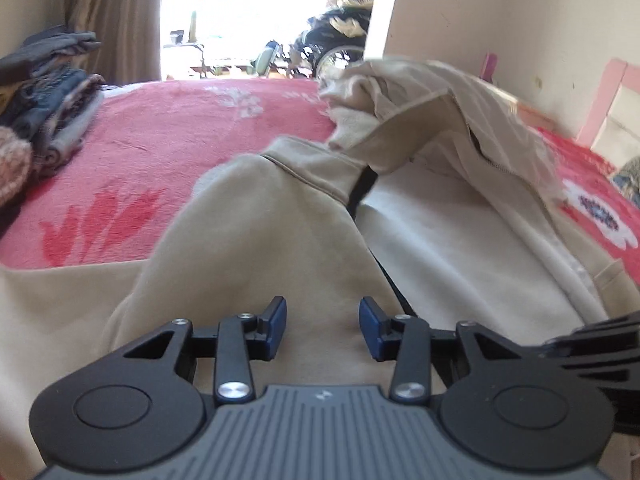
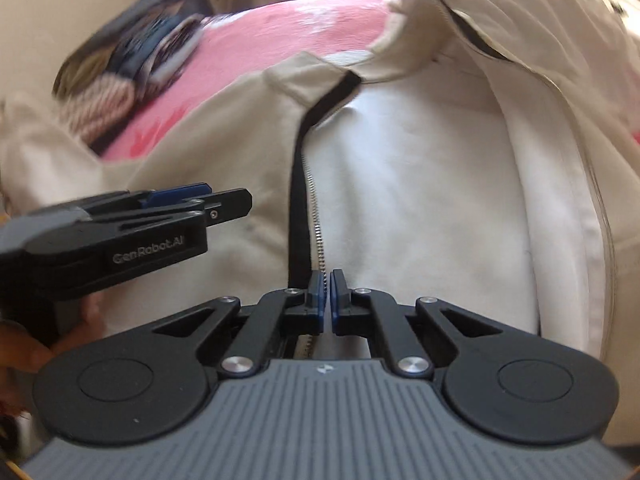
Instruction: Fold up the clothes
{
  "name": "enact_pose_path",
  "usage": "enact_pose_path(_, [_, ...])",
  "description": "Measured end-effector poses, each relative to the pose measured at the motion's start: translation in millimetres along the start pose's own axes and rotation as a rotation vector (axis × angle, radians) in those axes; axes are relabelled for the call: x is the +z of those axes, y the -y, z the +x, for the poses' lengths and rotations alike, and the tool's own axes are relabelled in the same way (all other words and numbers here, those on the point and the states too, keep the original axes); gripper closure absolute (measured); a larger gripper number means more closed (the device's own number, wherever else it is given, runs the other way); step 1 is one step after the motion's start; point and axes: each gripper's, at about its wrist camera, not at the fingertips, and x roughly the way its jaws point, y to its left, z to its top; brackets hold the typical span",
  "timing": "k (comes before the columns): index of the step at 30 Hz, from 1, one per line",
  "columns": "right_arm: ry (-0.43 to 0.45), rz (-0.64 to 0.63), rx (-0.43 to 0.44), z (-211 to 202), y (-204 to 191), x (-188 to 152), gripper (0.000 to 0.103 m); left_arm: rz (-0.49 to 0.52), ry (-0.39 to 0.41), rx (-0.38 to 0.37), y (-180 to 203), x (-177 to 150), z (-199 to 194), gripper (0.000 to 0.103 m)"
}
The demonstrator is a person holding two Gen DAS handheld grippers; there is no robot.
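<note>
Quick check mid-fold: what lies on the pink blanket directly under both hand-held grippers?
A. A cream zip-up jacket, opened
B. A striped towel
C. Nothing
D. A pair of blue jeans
A: the cream jacket lies spread open, its zipper running up from the shut right hand-held gripper.

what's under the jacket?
Pink blanket shows around the beige jacket, so it lies on that. Whatever sits directly beneath the fabric is covered.

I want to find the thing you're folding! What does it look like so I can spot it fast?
Look at the big pink bedspread with red flowers. Spread across its near side lies a cream jacket, lying open with its white lining showing. Unlike the dark, patterned stack of folded clothes at the far left, it is plain and pale, with a black-edged zipper running down its front.
</note>
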Motion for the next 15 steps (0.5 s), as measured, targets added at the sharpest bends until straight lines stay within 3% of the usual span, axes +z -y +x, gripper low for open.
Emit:
enact_pose_path(2, [0.01, 0.034, -0.027, -5.5, 8.2, 2.9, 0.101, 0.022, 0.005, 0.011, 7.6, -2.3, 7.5, 0.055])
enact_pose_path(4, [0.063, 0.101, 0.009, -20.1, 18.1, 8.3, 0.101, 0.037, 0.015, 0.017, 13.3, -4.3, 6.6, 0.055])
enact_pose_path(8, [0.157, 0.015, 0.093, -24.1, 18.8, 43.6, 0.098, -0.097, 0.013, -0.051, -4.3, -3.2, -9.1, 0.057])
enact_pose_path(12, [0.091, -0.043, 0.279, 25.5, 5.9, 85.4, 0.098, -0.187, 0.03, -0.052, -24.4, -8.0, -40.4, 0.057])
enact_pose_path(15, [-0.035, -0.1, 0.285, 68.8, -1.9, 92.1, 0.099, -0.247, 0.066, -0.029, -44.2, -16.0, -70.0, 0.057])
